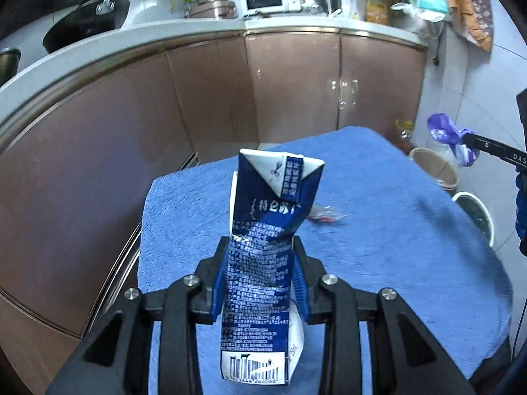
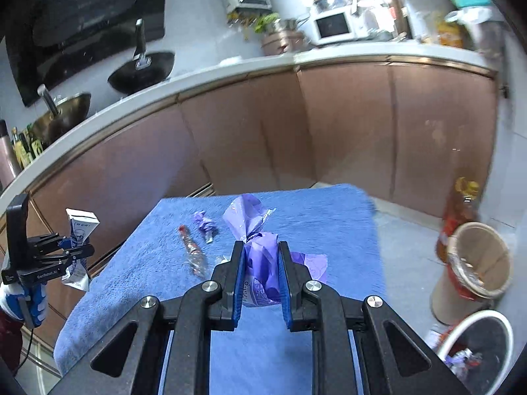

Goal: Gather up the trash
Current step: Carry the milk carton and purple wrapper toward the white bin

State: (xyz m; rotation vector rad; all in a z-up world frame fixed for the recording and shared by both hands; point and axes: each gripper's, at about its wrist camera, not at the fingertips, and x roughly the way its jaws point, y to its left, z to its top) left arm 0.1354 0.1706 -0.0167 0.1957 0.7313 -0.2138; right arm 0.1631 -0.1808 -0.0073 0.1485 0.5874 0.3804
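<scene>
Ahead of the tool, brown cabinet doors run under a pale countertop; a white microwave sits beyond, and grey tiled floor lies to the right.

Carton: "特仑苏"; left gripper: prob. "GenRobot.AI".

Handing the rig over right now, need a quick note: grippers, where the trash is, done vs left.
Left gripper: shut on the crushed blue carton, lifted over the blue towel.
Right gripper: shut on a purple wrapper, also lifted.
Left on the towel: a clear wrapper with a red end and a small purple scrap.
White bin on the floor to the right already has some trash in it; a brown bin stands behind it.
Next: drop both held items, then collect the rest.
</scene>
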